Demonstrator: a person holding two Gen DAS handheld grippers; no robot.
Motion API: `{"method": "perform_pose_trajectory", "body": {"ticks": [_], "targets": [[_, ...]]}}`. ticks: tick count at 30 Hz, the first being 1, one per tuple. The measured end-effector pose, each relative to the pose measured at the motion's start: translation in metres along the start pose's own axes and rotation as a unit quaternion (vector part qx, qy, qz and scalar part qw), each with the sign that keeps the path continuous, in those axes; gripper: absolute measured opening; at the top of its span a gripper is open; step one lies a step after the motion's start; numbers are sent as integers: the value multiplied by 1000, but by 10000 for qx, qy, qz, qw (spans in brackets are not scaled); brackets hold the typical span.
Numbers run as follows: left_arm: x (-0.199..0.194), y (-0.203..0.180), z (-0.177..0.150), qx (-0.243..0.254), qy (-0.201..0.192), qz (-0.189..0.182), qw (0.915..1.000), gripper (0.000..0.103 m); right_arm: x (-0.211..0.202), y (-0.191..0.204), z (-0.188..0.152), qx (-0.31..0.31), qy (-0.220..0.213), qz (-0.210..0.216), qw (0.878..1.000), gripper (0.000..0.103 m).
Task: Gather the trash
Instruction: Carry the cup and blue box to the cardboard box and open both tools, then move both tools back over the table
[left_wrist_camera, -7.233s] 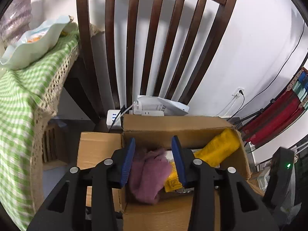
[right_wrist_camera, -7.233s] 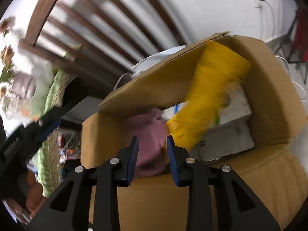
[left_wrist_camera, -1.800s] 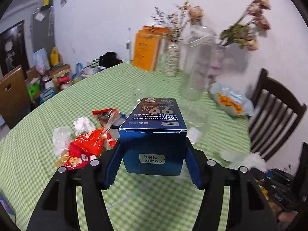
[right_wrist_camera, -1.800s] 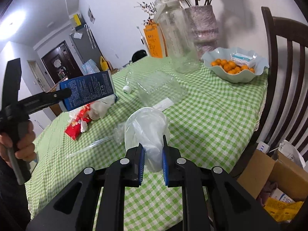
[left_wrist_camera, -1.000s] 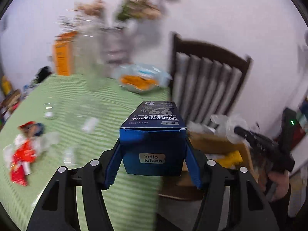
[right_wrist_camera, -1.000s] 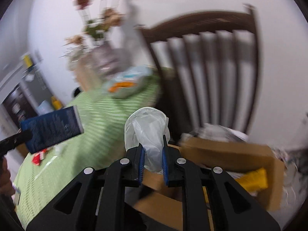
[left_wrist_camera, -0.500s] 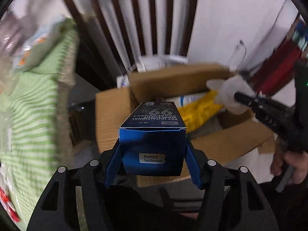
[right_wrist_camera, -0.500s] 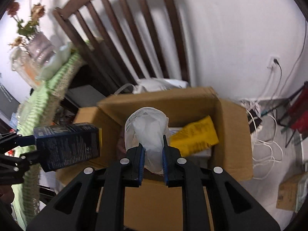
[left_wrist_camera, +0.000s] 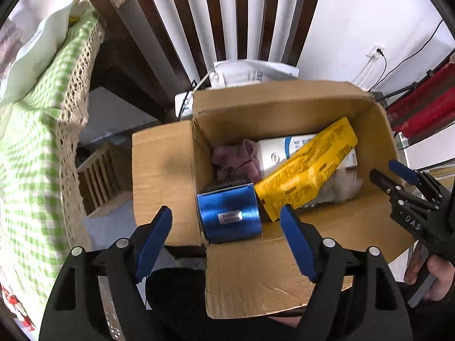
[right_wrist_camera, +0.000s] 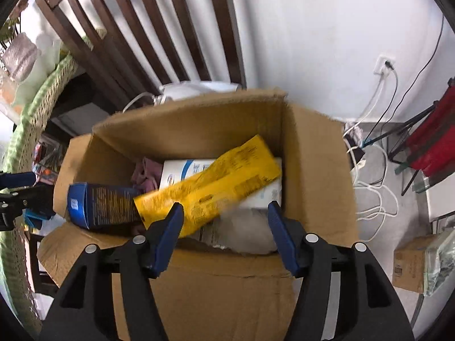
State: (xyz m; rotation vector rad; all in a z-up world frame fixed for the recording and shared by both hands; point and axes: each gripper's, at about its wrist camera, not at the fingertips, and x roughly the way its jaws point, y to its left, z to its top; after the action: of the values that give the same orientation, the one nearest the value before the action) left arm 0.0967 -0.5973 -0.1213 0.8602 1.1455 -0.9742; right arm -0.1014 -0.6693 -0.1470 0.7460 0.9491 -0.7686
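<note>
Jaws on both grippers are opening, and nothing is pressed between either pair. The left gripper (left_wrist_camera: 226, 226) points down over the near left corner of the carton (left_wrist_camera: 284, 105), its blue pads spread well clear of the blue box (left_wrist_camera: 229, 217), which sits loose below them, tipped against the carton's left wall with its label end up. From the right wrist view the blue box (right_wrist_camera: 105, 209) lies on its side at the carton's left, its far end tucked under the yellow pack (right_wrist_camera: 210, 187).

The right gripper (right_wrist_camera: 223, 223) hangs over the near right part of the carton (right_wrist_camera: 315, 170), pads wide apart. Between and below them lies the clear bag (right_wrist_camera: 247, 231), crumpled on the carton's contents, touching neither pad. In the left wrist view the bag (left_wrist_camera: 341, 186) shows as a pale blur under the yellow pack's (left_wrist_camera: 308, 170) right end.

The yellow pack lies slantwise across a white box (left_wrist_camera: 280, 152), with a pink cloth (left_wrist_camera: 236, 159) bunched in the far left corner. The right gripper (left_wrist_camera: 391, 176) shows at the carton's right edge, held by a hand (left_wrist_camera: 429, 272).

Behind the carton stands a dark wooden chair (left_wrist_camera: 241, 14) with a white bundle (left_wrist_camera: 253, 72) under it. A green checked tablecloth (left_wrist_camera: 31, 130) with a lace edge hangs at the left. Cables (right_wrist_camera: 375, 170) trail across the floor at the right, near a red rack (right_wrist_camera: 432, 139).
</note>
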Motion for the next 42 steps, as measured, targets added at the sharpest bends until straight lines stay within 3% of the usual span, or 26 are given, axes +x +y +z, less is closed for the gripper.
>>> {"method": "perform_pose_trajectory", "body": {"ticks": [10,14,18,23,27,38,41,42], "targets": [[-28,19,-4,-294,-359,-142,9988,76,-21,17,10,-201,-313,-20,9993,59],[-55,29,-11,-557,-801,-322,9947,76,-32,33,12,-334,-503,59,9982,59],[-92,40,-26,-636,-1542,-279,9856,76,-52,53,15,-503,-854,251,9948,59],[-142,70,-59,-822,-2510,17,9645,81,-74,89,21,-805,-1232,465,9880,59],[-171,107,-91,-1219,-2944,148,9478,83,-89,126,25,-1138,-1422,639,9812,59],[-208,213,-172,-2470,-3298,440,9101,83,-113,242,17,-1925,-1817,1141,9576,59],[-216,239,-201,-2847,-3399,805,8927,83,-115,273,11,-2130,-1816,1302,9511,59],[-218,250,-217,-3082,-3458,936,8813,83,-115,286,8,-2211,-1797,1360,9489,59]]}}
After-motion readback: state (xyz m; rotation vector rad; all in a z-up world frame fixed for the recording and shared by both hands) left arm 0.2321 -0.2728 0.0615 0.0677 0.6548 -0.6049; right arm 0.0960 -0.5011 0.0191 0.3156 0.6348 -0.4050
